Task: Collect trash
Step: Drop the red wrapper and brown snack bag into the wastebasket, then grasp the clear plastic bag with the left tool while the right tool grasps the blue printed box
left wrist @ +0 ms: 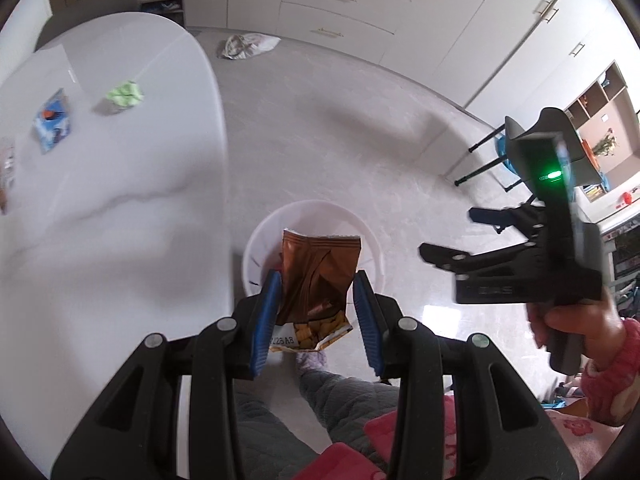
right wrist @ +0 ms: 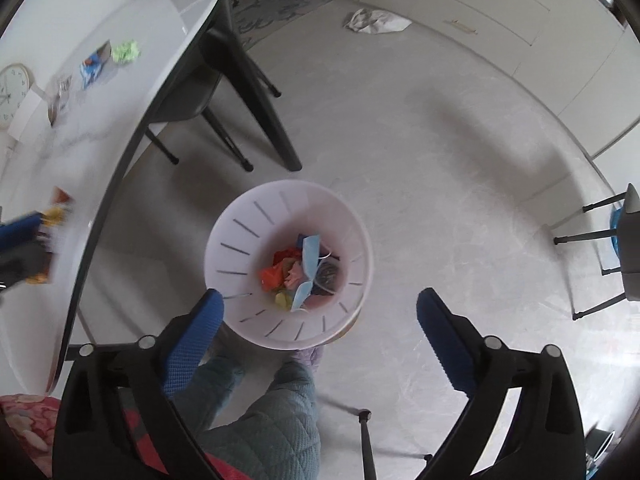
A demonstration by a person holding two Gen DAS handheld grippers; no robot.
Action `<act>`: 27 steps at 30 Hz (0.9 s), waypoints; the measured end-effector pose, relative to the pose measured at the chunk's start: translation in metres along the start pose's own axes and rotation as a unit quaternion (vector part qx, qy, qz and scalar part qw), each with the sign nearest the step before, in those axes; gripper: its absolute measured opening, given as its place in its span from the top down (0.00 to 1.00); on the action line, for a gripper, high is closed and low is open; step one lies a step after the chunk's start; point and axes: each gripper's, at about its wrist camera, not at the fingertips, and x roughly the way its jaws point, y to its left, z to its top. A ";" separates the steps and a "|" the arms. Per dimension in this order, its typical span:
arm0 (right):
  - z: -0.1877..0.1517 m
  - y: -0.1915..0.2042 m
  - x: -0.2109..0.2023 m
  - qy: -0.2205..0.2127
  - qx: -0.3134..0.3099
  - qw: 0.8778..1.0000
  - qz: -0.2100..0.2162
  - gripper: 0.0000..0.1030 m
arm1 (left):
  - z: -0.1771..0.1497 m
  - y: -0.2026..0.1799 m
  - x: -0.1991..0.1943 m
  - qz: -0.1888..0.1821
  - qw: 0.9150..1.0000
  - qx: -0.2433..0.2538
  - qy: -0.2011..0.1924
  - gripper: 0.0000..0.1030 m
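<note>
My left gripper [left wrist: 316, 312] is shut on a brown snack bag [left wrist: 318, 276] and holds it above the white trash bin [left wrist: 260, 240] on the floor. The bin [right wrist: 240, 240] also shows in the right wrist view, holding a blue face mask [right wrist: 310, 268] and coloured scraps [right wrist: 276, 274]. My right gripper [right wrist: 320, 320] is open and empty above the bin's near rim; it also shows at the right of the left wrist view [left wrist: 452, 236]. On the white table [left wrist: 120, 220] lie a green crumpled paper [left wrist: 124, 94] and a blue wrapper [left wrist: 52, 122].
A crumpled bag [left wrist: 246, 45] lies on the floor near the white cabinets [left wrist: 340, 0]. Dark chair legs [right wrist: 256, 92] stand under the table edge. A clock [right wrist: 10, 92] and small items lie on the table's far side. The person's legs [right wrist: 260, 420] are below the bin.
</note>
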 end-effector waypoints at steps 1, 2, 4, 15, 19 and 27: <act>-0.001 -0.005 -0.004 -0.004 0.003 1.000 0.004 0.06 | 0.001 -0.004 0.005 -0.002 1.000 0.000 0.004 0.64; -0.001 -0.009 -0.009 -0.007 0.006 1.000 0.008 0.06 | 0.002 -0.005 0.009 -0.004 1.000 0.000 0.007 0.64; 0.000 -0.015 -0.018 -0.014 0.011 1.000 0.011 0.06 | 0.005 -0.007 0.018 -0.012 1.000 -0.008 0.014 0.53; 0.006 -0.027 -0.034 -0.037 0.007 0.999 0.025 0.03 | 0.012 -0.018 -0.001 0.029 0.999 -0.025 -0.026 0.08; 0.013 -0.018 -0.042 -0.049 -0.007 0.998 0.042 0.03 | 0.007 -0.002 -0.020 0.053 0.996 -0.060 -0.044 0.08; 0.051 0.028 -0.061 -0.079 -0.060 0.991 0.091 0.03 | -0.010 0.063 -0.074 0.122 0.971 -0.181 -0.100 0.08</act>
